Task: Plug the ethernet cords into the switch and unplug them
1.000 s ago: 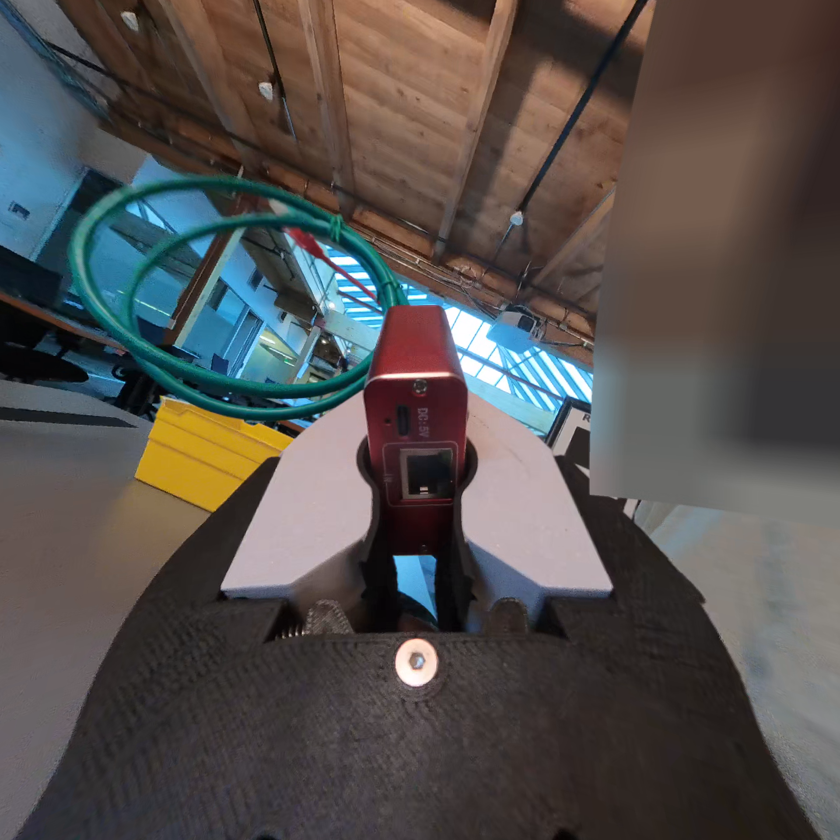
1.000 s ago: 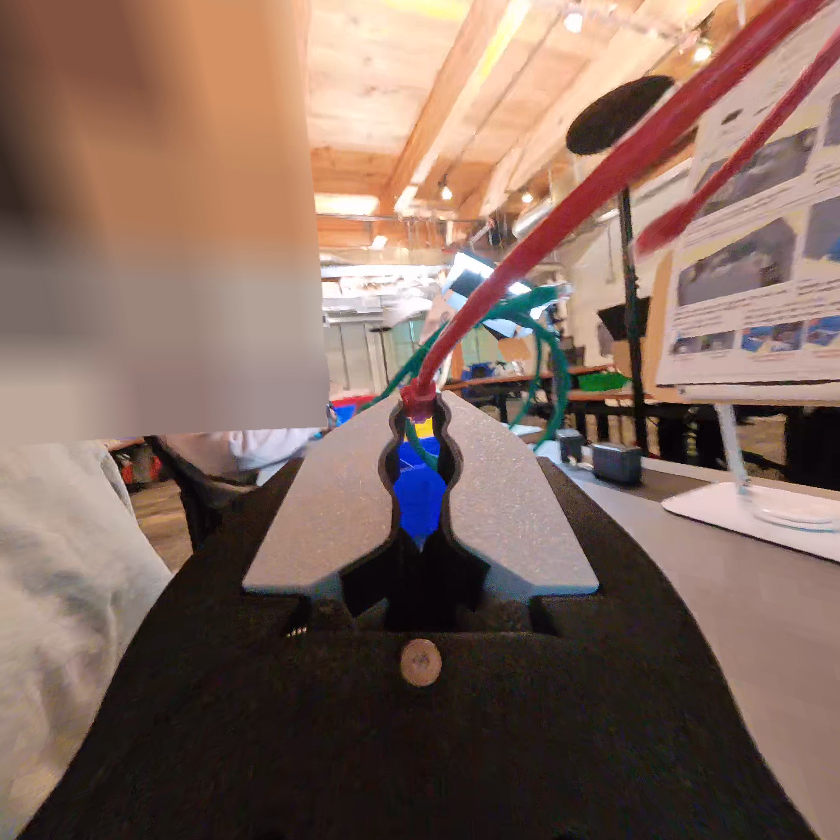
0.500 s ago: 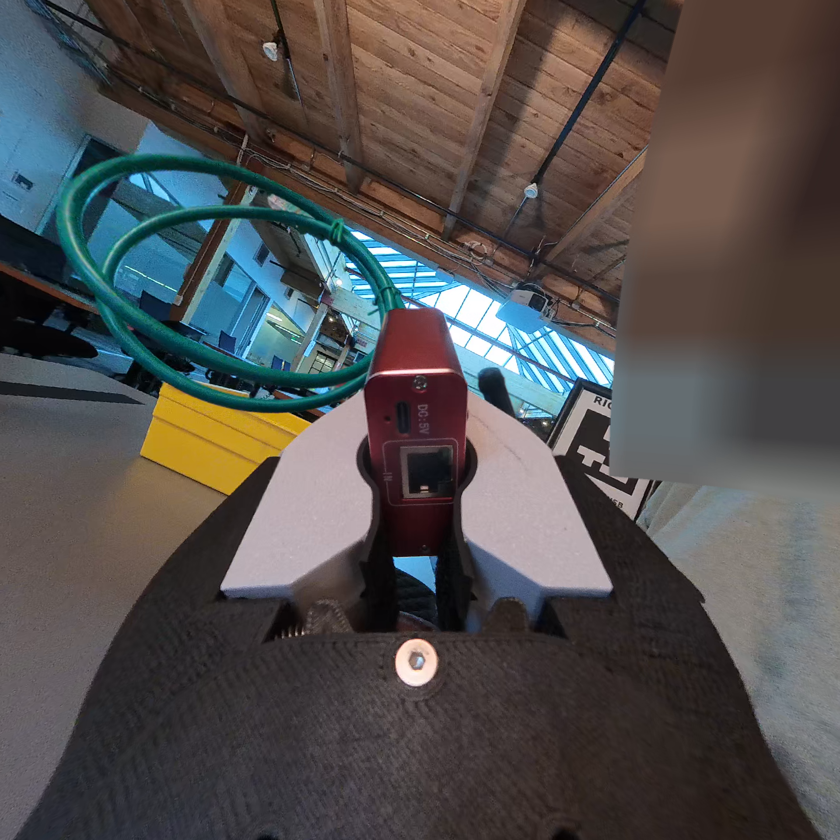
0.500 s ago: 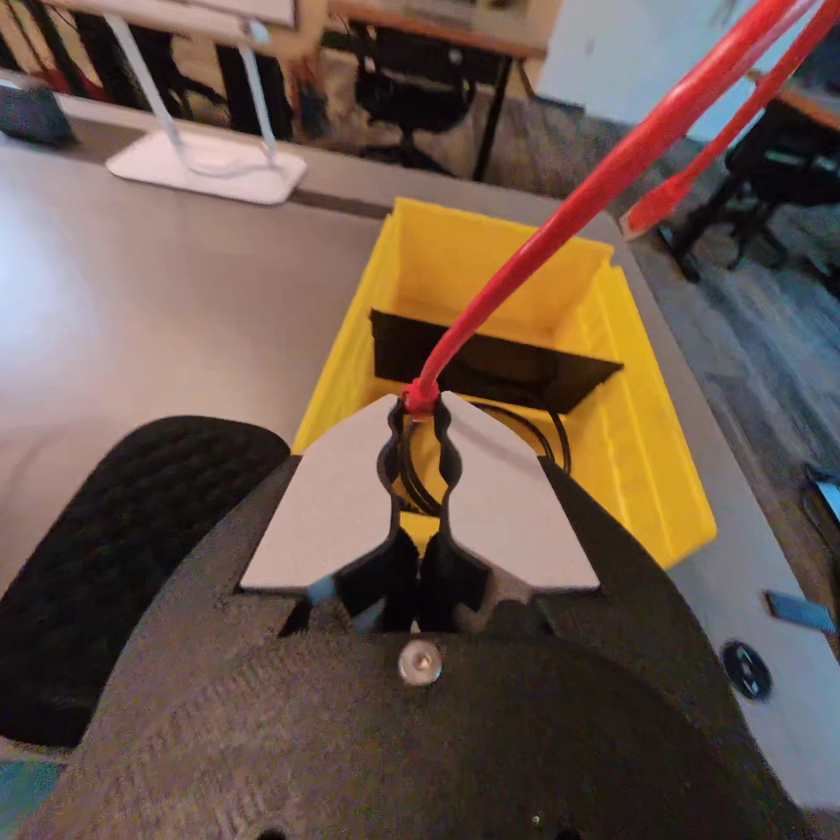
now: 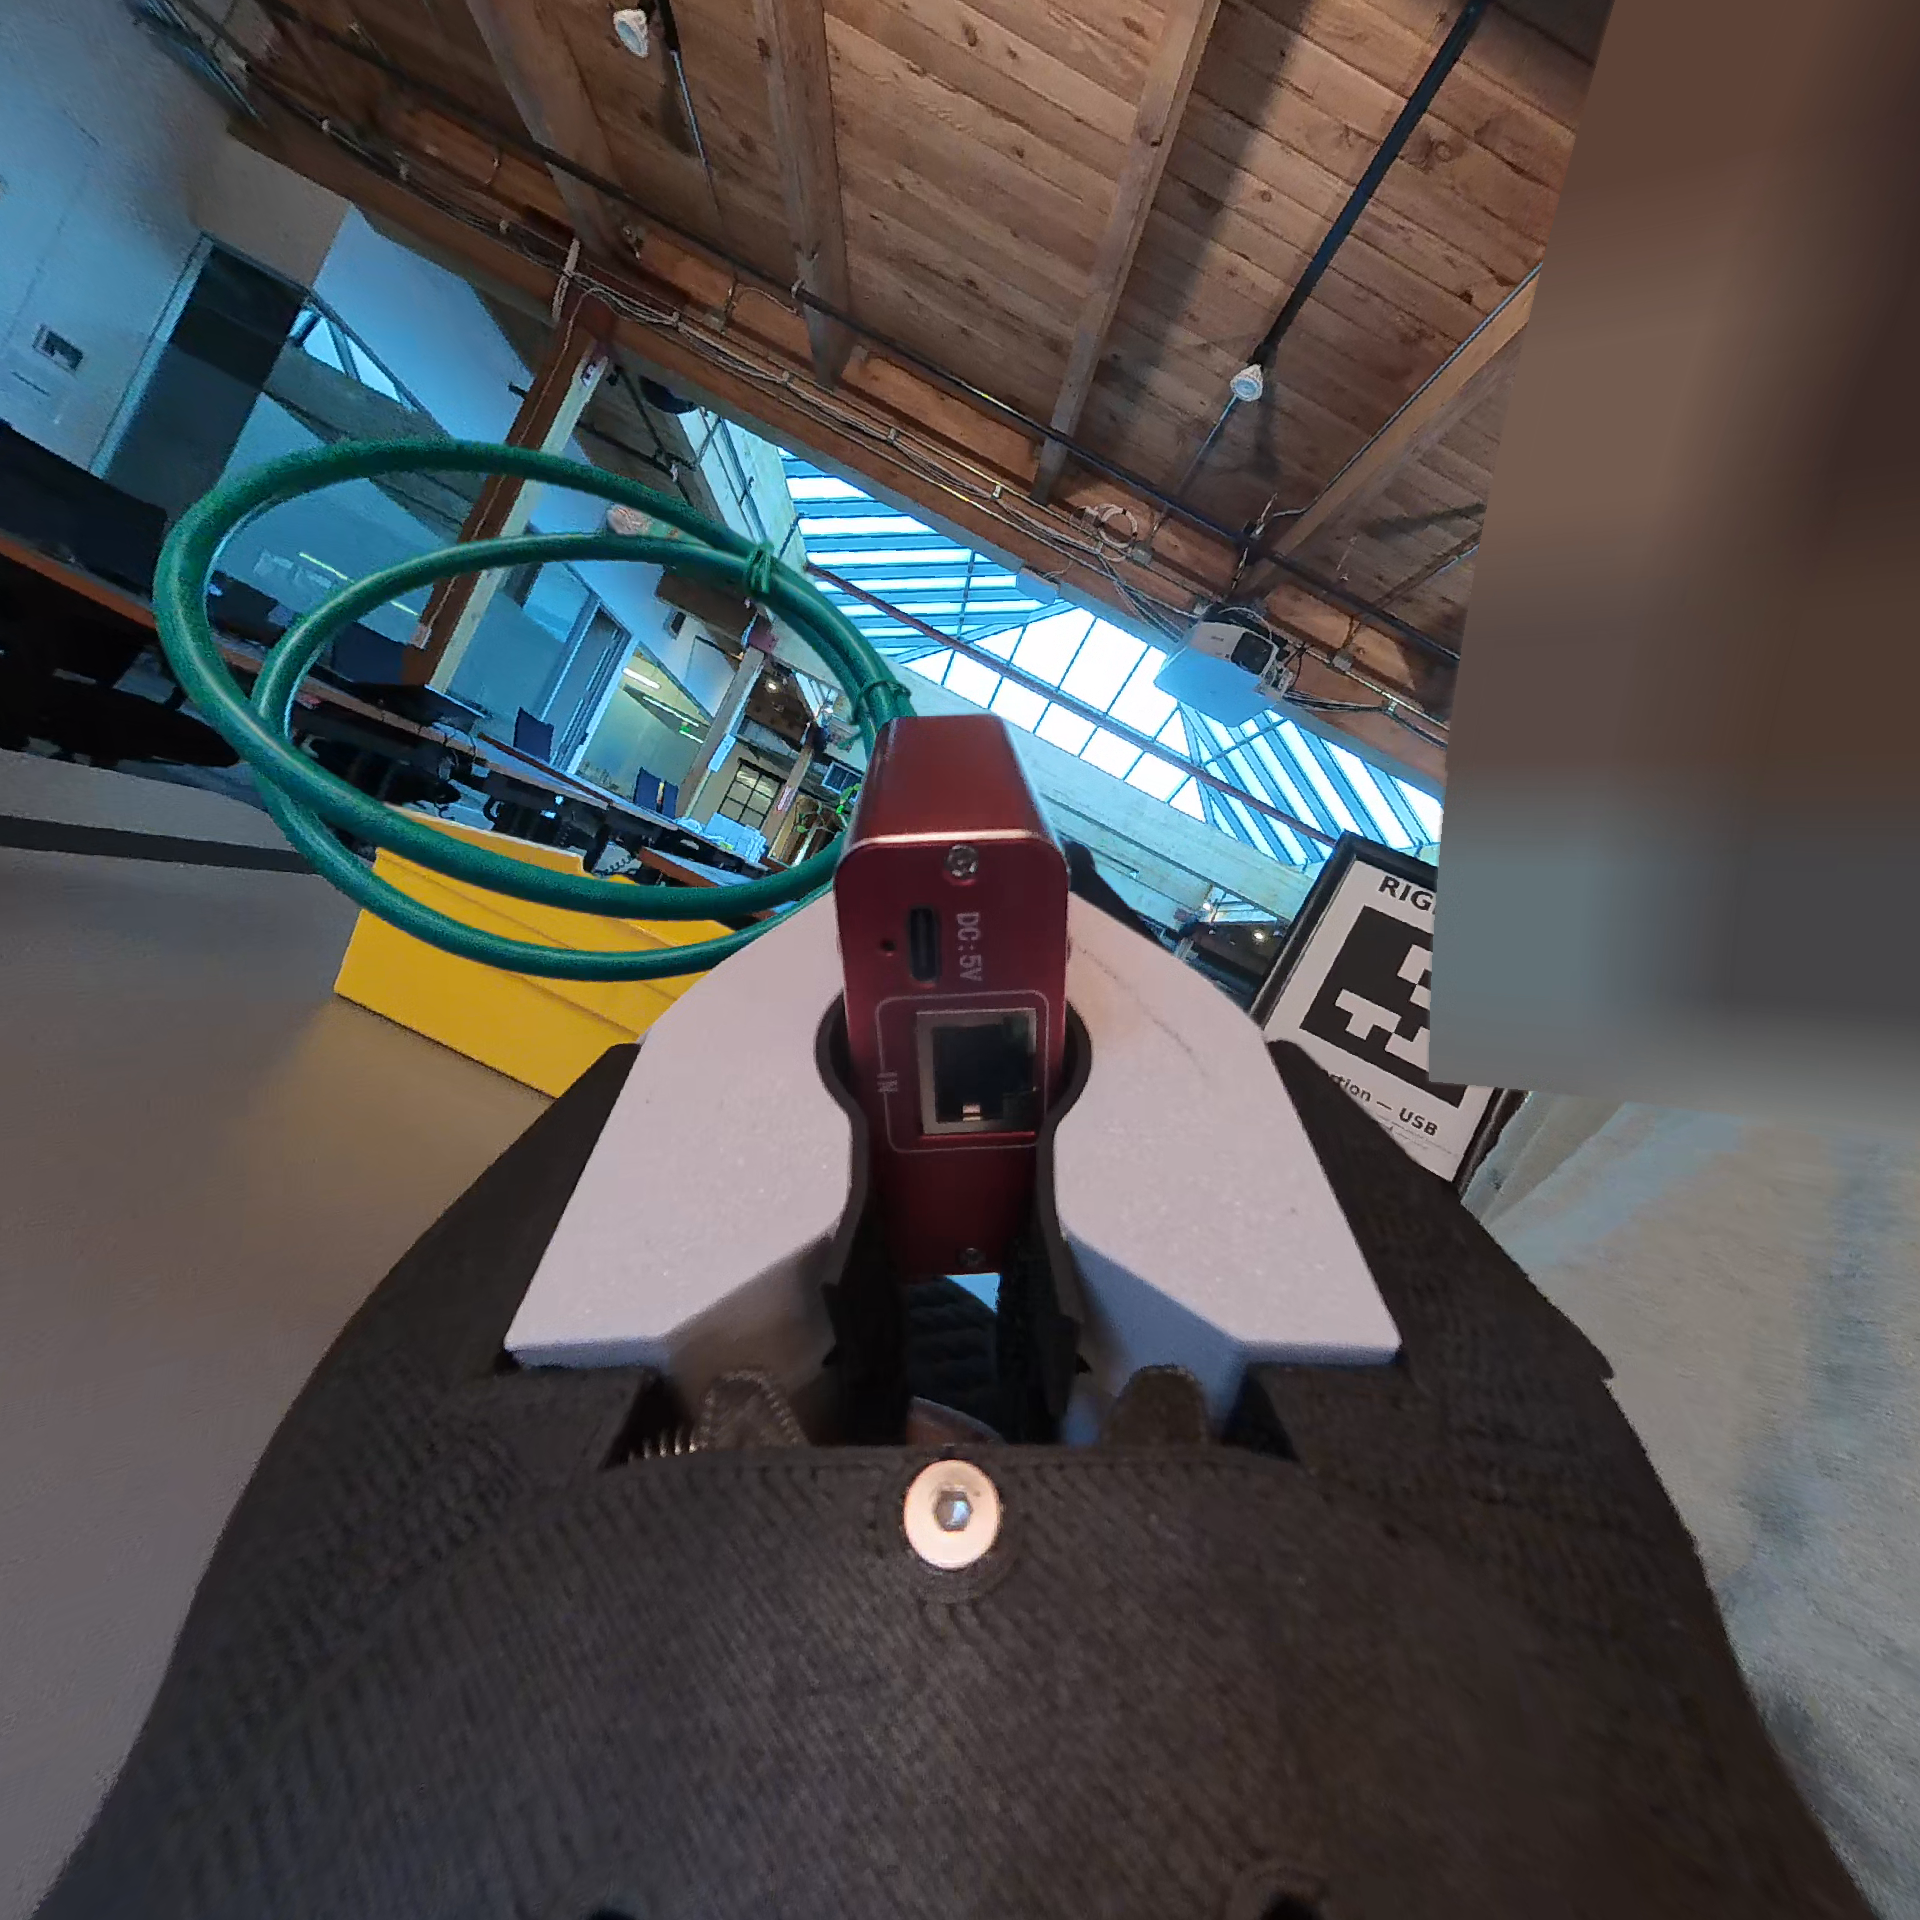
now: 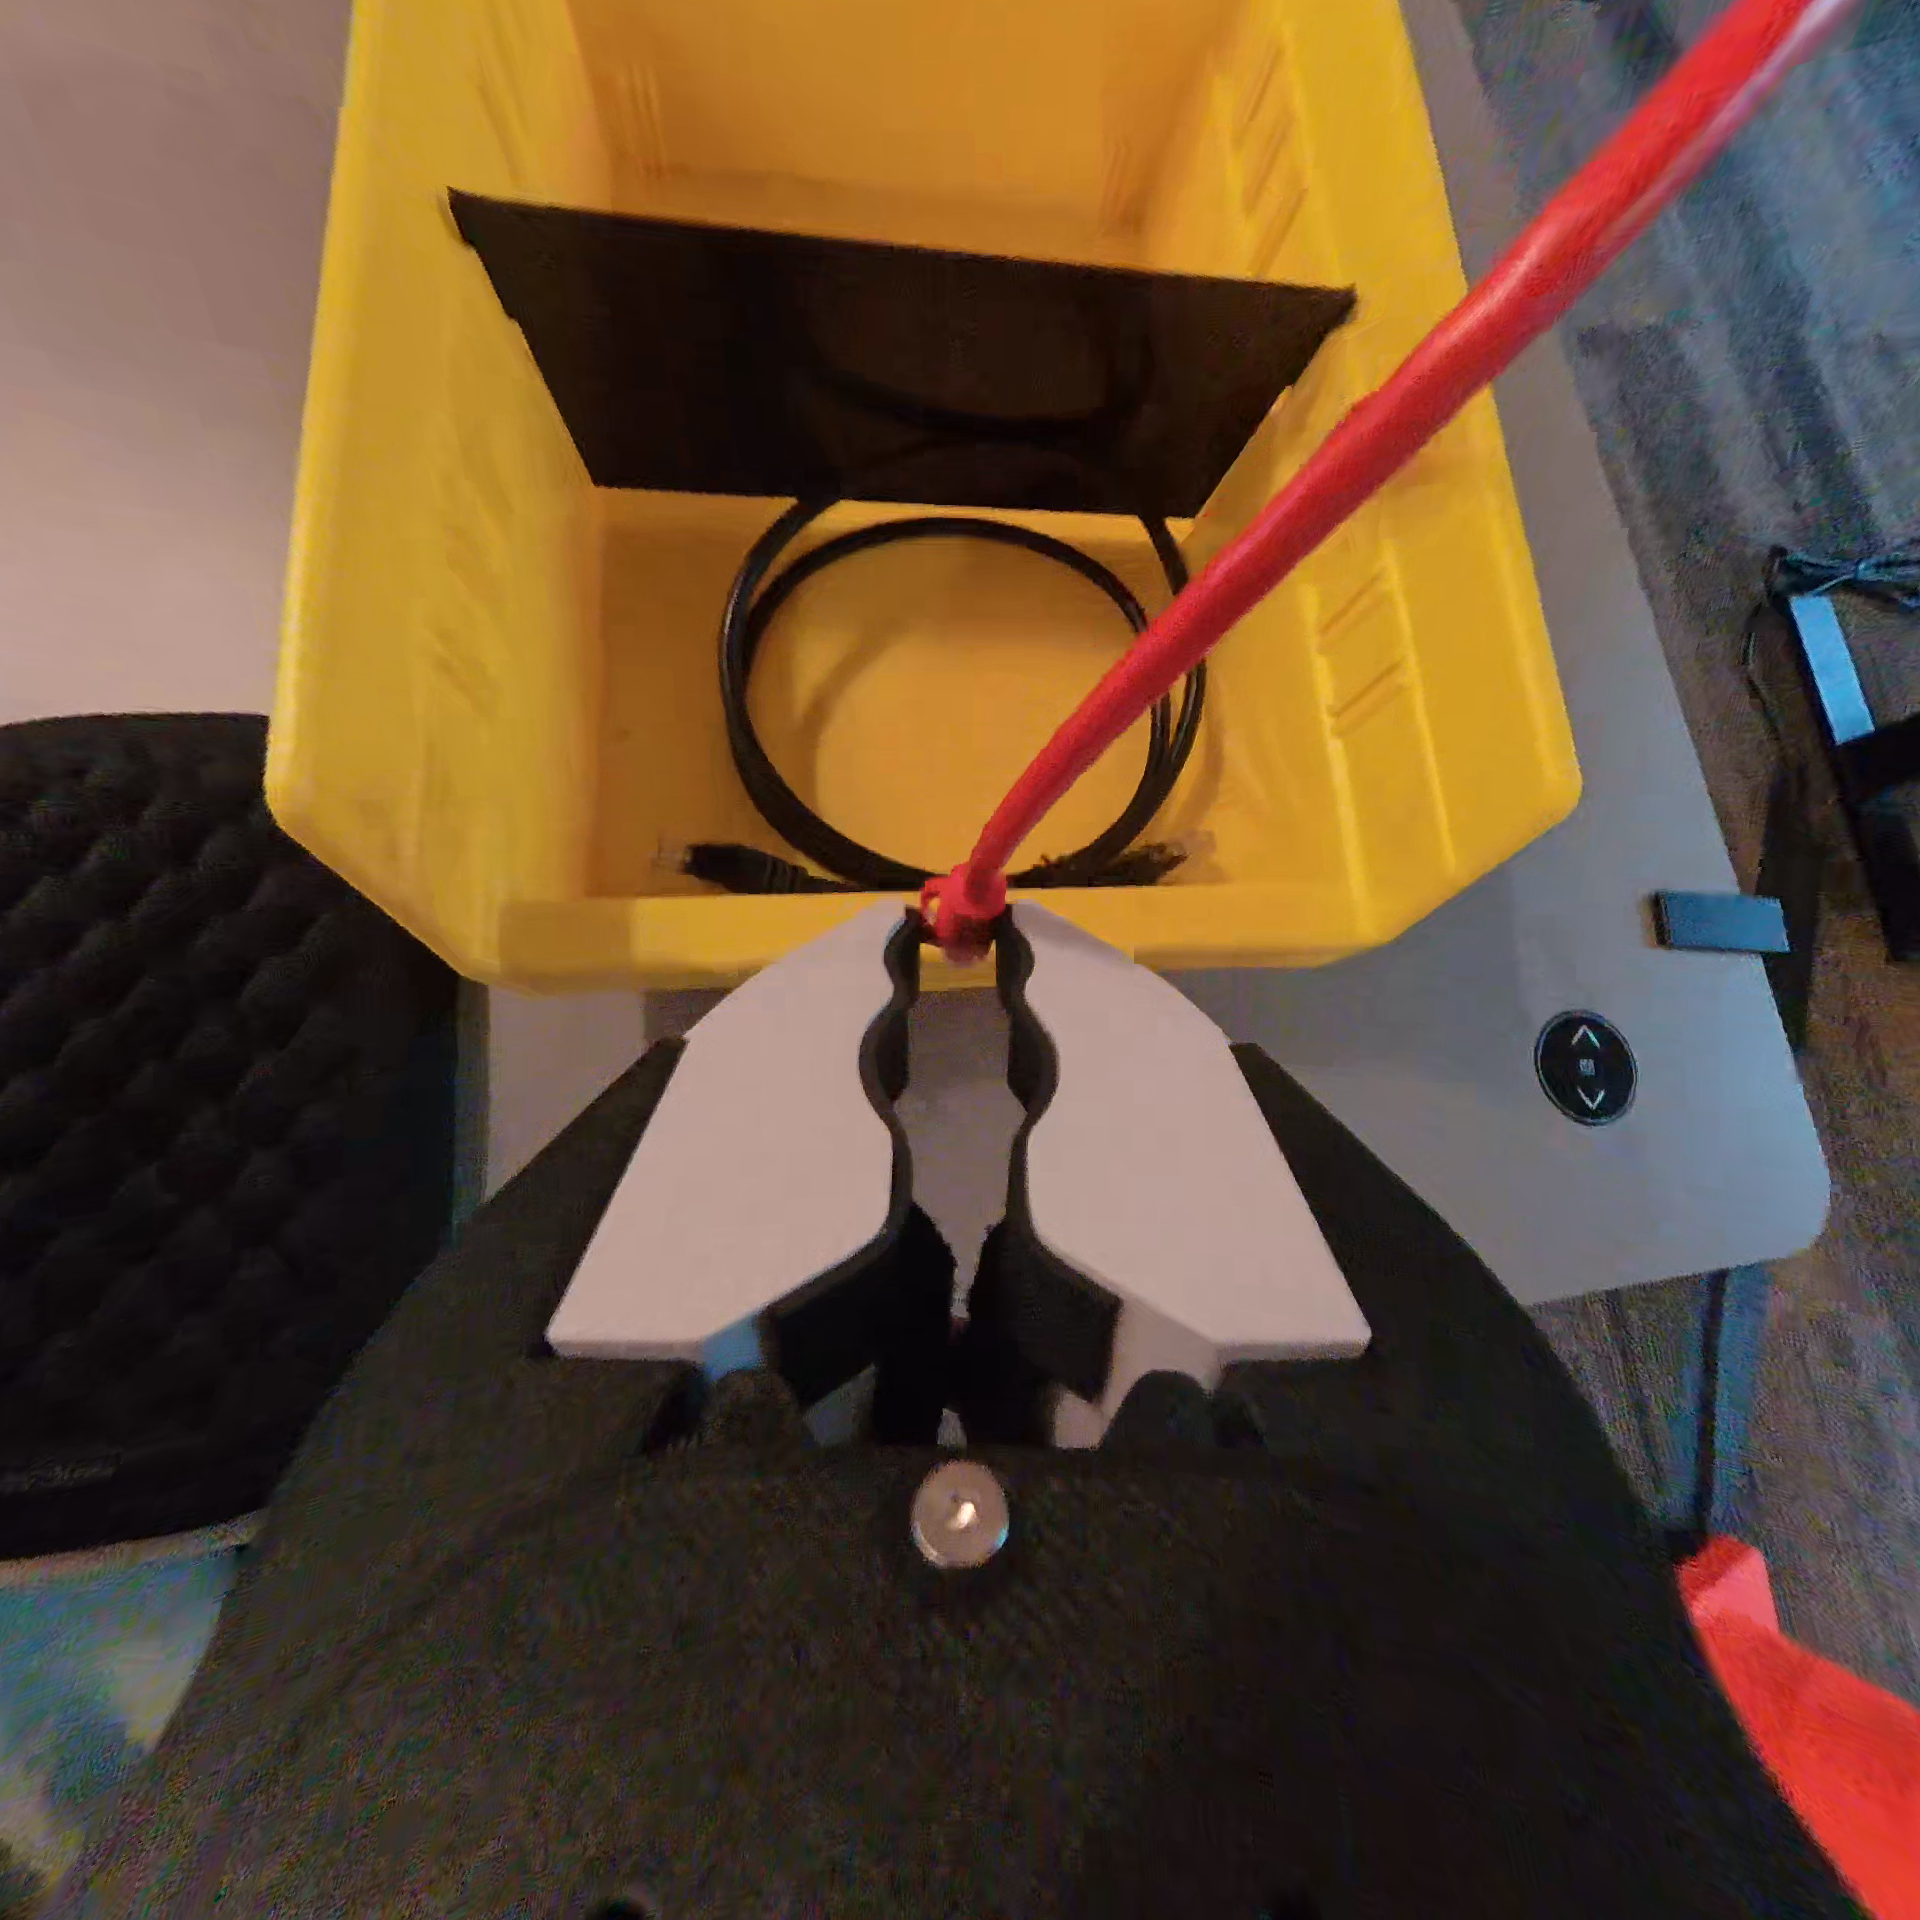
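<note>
Grey counter [image 6: 1621, 1039], yellow plastic bin [image 6: 416, 623]: right hand-held gripper [image 6: 961, 935] pinches limp red ethernet cord [image 6: 1195, 613] at its tie; left hand-held gripper [image 5: 956, 1049] clamps rigid red metal switch [image 5: 951, 997].

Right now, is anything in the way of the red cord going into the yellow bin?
Nothing visible blocks it. The right hand-held gripper holds the red cord over the yellow bin. Only a coiled black cable lies inside.

Open-plan workshop/lab: exposed timber ceiling [image 5: 935, 208] and skylights [image 5: 1091, 665] spanning overhead, ceiling projector [image 5: 1231, 660] hanging, rows of desks [image 5: 540, 769] receding, fiducial-marker sign [image 5: 1382, 997] standing nearby.
</note>
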The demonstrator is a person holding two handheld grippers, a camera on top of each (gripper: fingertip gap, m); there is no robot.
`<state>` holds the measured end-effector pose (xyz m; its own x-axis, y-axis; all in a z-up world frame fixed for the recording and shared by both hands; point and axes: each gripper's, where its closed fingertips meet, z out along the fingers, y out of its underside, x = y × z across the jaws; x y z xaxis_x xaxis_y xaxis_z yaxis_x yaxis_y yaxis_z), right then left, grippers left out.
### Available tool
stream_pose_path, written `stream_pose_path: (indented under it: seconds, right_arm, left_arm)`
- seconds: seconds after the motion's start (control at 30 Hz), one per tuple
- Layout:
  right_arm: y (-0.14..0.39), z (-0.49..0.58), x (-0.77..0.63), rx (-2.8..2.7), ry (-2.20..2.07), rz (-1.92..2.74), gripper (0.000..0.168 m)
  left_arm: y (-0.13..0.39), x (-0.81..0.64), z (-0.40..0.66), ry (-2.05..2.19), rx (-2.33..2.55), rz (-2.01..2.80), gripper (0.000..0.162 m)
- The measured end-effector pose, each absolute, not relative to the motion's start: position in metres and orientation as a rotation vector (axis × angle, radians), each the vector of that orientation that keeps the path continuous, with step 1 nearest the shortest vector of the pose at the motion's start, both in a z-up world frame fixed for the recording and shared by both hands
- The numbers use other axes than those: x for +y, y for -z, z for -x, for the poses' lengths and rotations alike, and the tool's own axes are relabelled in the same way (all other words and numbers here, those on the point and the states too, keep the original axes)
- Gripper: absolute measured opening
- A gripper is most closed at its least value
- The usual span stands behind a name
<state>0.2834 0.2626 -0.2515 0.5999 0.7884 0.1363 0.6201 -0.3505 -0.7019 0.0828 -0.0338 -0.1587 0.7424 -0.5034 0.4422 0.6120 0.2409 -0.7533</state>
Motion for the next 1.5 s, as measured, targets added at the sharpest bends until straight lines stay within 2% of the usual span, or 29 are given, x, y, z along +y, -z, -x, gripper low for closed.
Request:
stream_pose_path:
  seconds: [0.23, 0.33, 0.63, 0.7, 0.83, 0.93, 1.1, 1.2, 1.37, 1.5]
  right_arm:
    - [0.27, -0.235, 0.242, -1.298, -0.397, 2.025, 0.018]
    - [0.269, -0.226, 0.236, -1.322, -0.483, 2.0, 0.029]
    - [0.216, -0.217, 0.235, -1.171, -0.725, 1.726, 0.03]
    - [0.2, -0.208, 0.23, -1.148, -0.797, 1.612, 0.035]
    - [0.188, -0.194, 0.222, -1.14, -0.86, 1.523, 0.03]
    - [0.173, -0.171, 0.182, -1.212, -1.101, 1.397, 0.03]
    - [0.132, -0.143, 0.084, -1.308, -1.792, 1.095, 0.029]
    - [0.127, -0.131, 0.043, -1.34, -2.11, 1.035, 0.024]
    - [0.154, -0.101, -0.012, -1.516, -2.242, 1.082, 0.028]
    - [0.153, -0.086, -0.029, -1.446, -2.351, 1.07, 0.027]
  left_arm:
    - [0.159, -0.034, -0.082, 0.759, -0.119, 1.087, 0.028]
    - [0.158, -0.035, -0.081, 0.768, -0.125, 1.081, 0.028]
    - [0.161, -0.032, -0.081, 0.772, -0.135, 1.099, 0.028]
    - [0.162, -0.032, -0.081, 0.77, -0.137, 1.103, 0.028]
    - [0.163, -0.03, -0.083, 0.765, -0.129, 1.118, 0.028]
    - [0.165, -0.029, -0.082, 0.753, -0.135, 1.128, 0.028]
    - [0.165, -0.029, -0.079, 0.747, -0.151, 1.125, 0.028]
    - [0.165, -0.029, -0.079, 0.743, -0.154, 1.122, 0.028]
    - [0.164, -0.029, -0.081, 0.744, -0.139, 1.121, 0.028]
    - [0.164, -0.028, -0.086, 0.732, -0.116, 1.138, 0.029]
